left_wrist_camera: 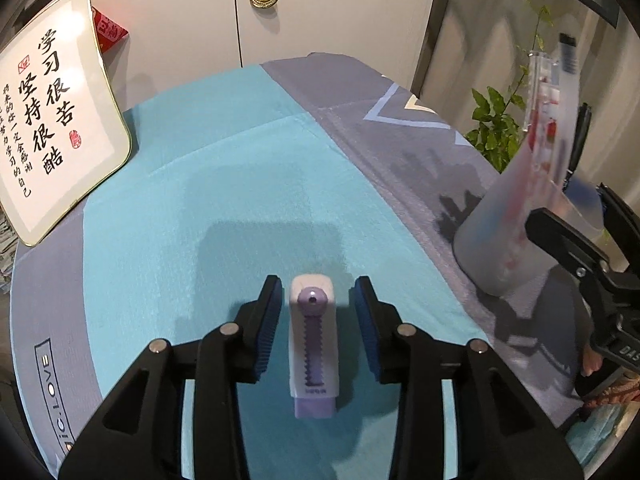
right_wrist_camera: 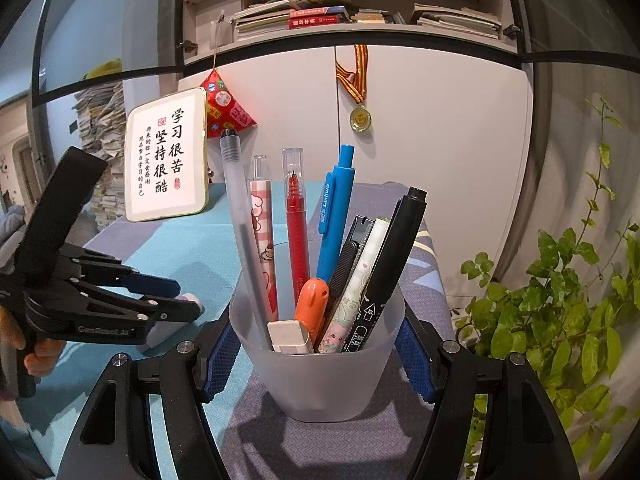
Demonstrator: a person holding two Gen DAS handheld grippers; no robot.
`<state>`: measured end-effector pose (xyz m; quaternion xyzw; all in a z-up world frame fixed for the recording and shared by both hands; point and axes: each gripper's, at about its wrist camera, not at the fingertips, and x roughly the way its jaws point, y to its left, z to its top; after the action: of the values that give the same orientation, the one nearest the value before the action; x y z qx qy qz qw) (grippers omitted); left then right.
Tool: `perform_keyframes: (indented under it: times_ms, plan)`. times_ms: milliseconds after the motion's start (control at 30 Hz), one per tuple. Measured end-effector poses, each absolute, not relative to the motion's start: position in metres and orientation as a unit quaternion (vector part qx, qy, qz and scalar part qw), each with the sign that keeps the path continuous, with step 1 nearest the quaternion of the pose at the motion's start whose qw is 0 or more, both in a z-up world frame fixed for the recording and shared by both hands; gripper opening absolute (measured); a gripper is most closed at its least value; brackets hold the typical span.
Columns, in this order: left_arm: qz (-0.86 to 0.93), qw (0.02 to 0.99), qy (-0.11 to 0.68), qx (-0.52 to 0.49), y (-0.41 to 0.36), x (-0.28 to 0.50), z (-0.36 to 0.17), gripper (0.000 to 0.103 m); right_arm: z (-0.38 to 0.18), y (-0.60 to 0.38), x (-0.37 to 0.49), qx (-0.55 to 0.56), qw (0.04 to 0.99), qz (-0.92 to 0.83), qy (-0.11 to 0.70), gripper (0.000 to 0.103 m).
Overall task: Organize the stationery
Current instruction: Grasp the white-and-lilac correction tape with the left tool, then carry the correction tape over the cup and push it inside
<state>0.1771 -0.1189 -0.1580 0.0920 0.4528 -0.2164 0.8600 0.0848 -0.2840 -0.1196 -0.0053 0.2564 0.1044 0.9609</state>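
- Between the left gripper's (left_wrist_camera: 314, 312) two blue pads, a white and lilac correction tape (left_wrist_camera: 313, 346) is lying flat on the turquoise tablecloth (left_wrist_camera: 208, 184), its length running along the line of the fingers.
- The left gripper's jaws are standing partly open; a clear gap is showing on each side of the correction tape and neither pad is pressing on it. Nothing is being held there.
- To that gripper's right, the right gripper (right_wrist_camera: 316, 354) is clamping the frosted pen cup (right_wrist_camera: 316, 380), with a blue pad against each side wall. The cup is resting on the grey part of the cloth.
- The cup is already carrying several pens, an orange item, a white eraser (right_wrist_camera: 290, 338) and a black marker (right_wrist_camera: 390, 268), all leaning towards the rim.
- Judgement: the step in hand is the pick-up of the last loose item seen, the correction tape, while the cup is being steadied for it.
- Judgement: the next move is calling for the left jaws to close squarely on the tape's long sides, then a lift and a carry to the right, over the cup's rim.
- Judgement: free room in the cup is looking tight; the clearest opening is appearing at the near side, beside the eraser.
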Motion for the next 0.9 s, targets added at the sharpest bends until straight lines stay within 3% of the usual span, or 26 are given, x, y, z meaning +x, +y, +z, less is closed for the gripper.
perform_keyframes:
  times_ms: [100,133,233,533,900]
  plan:
    - [-0.217,0.856,0.459,0.097,-0.121,0.182,-0.164,0.034,-0.120,-0.284,0.085,-0.005,0.961,0.104,0.256,0.071]
    - [-0.216,0.854,0.463,0.098,-0.122,0.182,-0.166,0.024,-0.119,-0.284,0.085,-0.005,0.961,0.104,0.256,0.071]
    - [-0.208,0.858,0.461,0.093,-0.120,0.183,-0.164,0.023,-0.119,-0.284,0.085,-0.005,0.961,0.104,0.256,0.071]
    - [-0.254,0.894,0.361,0.071,-0.111,0.131,-0.086,0.023,-0.119,-0.283,0.085,-0.006,0.961,0.104,0.257,0.071]
    - [-0.341,0.885,0.316,0.008,-0.130,0.111,-0.027,0.023,-0.119,-0.283,0.085,-0.005,0.961,0.104,0.257,0.071]
